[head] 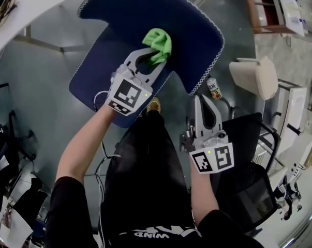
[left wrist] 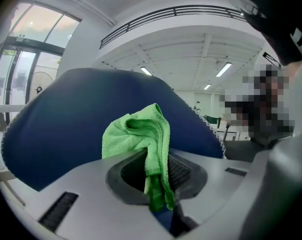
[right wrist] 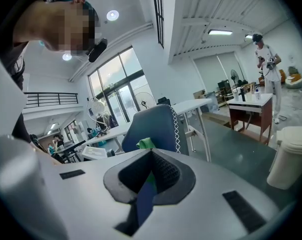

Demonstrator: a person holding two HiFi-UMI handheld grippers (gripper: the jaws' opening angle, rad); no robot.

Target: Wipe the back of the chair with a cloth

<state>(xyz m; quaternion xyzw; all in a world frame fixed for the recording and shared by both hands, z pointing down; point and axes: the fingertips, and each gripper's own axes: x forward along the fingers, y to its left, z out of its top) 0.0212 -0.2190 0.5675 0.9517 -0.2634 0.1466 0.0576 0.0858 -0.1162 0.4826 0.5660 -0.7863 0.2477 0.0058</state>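
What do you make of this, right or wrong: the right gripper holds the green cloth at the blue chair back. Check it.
Wrong on the gripper. The left gripper holds the green cloth at the blue chair back. The left gripper view shows the cloth pinched between its jaws. The right gripper hangs beside the chair and holds nothing.

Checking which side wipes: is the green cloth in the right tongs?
No, the green cloth is pinched in the left tongs; the right tongs hold nothing.
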